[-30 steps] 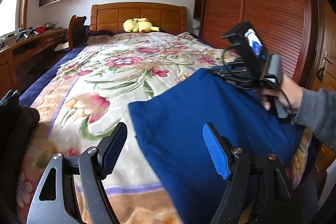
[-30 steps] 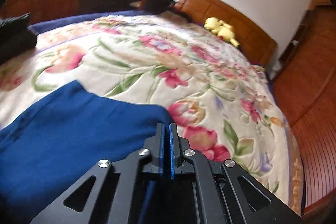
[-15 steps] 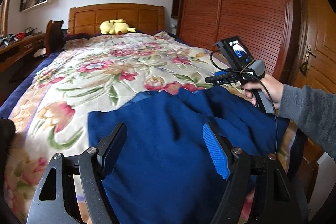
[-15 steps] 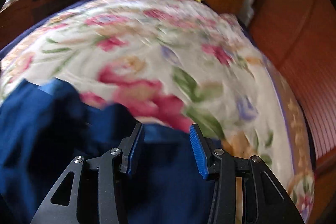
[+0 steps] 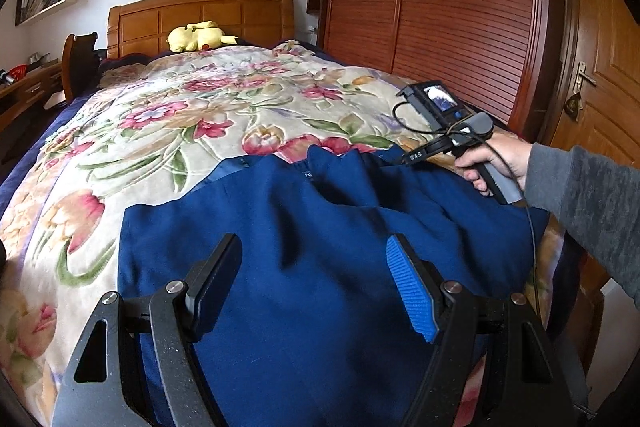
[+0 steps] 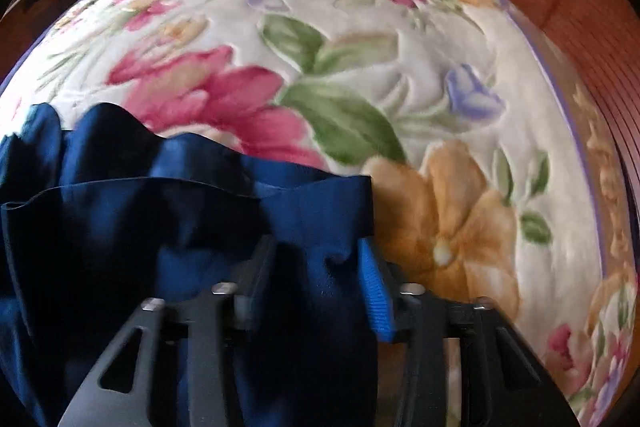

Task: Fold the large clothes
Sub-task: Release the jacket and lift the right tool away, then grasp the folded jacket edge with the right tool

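A large dark blue garment [image 5: 260, 211] lies rumpled across the near end of a floral blanket [image 5: 180, 115] on the bed. My left gripper [image 5: 312, 247] hovers open just above the middle of the garment, nothing between its fingers. A hand in a grey sleeve holds my right gripper [image 5: 402, 163] at the garment's far right edge. In the right wrist view the right gripper [image 6: 316, 255] points steeply down and its jaws are closing, with a bunched fold of the blue garment [image 6: 120, 219] filling the gap between the pads.
A yellow plush toy [image 5: 196, 37] lies by the wooden headboard [image 5: 200, 11]. A slatted wardrobe [image 5: 440, 7] and a door [image 5: 600, 67] stand along the bed's right side. A desk [image 5: 24, 91] and chair [image 5: 78, 63] are at the left.
My right gripper let go of the cloth, opened, swung down toward the garment's right edge and now has a fold between its pads. My left gripper drifted right over the garment, still open.
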Motion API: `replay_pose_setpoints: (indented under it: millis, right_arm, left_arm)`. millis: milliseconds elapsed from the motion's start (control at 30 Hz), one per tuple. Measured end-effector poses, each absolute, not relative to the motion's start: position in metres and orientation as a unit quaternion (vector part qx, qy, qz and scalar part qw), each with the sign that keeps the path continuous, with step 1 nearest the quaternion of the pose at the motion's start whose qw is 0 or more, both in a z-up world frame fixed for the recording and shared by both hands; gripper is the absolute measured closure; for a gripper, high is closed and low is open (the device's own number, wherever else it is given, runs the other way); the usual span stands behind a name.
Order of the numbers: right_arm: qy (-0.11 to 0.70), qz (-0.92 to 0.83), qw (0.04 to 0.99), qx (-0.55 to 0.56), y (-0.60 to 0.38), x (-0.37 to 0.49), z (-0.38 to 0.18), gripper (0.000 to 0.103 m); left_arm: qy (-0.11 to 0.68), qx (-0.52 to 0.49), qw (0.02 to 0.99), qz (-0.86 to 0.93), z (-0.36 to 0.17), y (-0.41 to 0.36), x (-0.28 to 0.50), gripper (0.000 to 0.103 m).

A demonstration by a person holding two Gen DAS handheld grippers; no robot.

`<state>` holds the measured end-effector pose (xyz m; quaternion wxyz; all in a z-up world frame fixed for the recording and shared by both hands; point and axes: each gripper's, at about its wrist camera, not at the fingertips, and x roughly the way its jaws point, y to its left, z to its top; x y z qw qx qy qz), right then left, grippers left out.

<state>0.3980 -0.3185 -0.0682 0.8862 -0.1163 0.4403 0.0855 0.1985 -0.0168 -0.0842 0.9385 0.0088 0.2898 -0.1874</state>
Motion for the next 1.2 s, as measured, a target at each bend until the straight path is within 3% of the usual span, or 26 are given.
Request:
replay_pose_setpoints:
  millis: [100, 233, 367, 433, 500, 633, 1200]
  right_arm:
    - [0.406, 0.097, 0.897, -0.147, -0.315, 0.391, -0.058, 0.097]
    - [0.351, 0.04, 0.927, -0.128, -0.343, 0.382, -0.033, 0.097]
    - [0.351, 0.012, 0.929, -0.12, -0.367, 0.383, -0.031, 0.097]
    - [0.342, 0.023, 0.931, -0.128, -0.371, 0.371, -0.031, 0.091]
    - [0.346, 0.033, 0.929, -0.13, -0.373, 0.358, -0.03, 0.075]
    - [0.335, 0.091, 0.93, -0.122, -0.377, 0.306, -0.026, 0.062]
    - [0.317, 0.162, 0.932, -0.069, -0.384, 0.16, -0.035, 0.061]
  left_arm:
    - [0.295, 0.013, 0.938, -0.183, -0.086, -0.026, 0.201, 0.027]
    - [0.292, 0.006, 0.941, -0.169, -0.086, -0.035, 0.198, 0.027]
    - [0.294, 0.017, 0.942, -0.159, -0.086, -0.05, 0.195, 0.027]
    - [0.303, 0.022, 0.94, -0.152, -0.089, -0.054, 0.194, 0.027]
    - [0.315, 0.02, 0.938, -0.144, -0.093, -0.056, 0.194, 0.027]
    - [0.322, 0.016, 0.938, -0.13, -0.093, -0.058, 0.188, 0.027]
    - [0.337, 0.027, 0.93, -0.142, -0.097, -0.046, 0.141, 0.027]
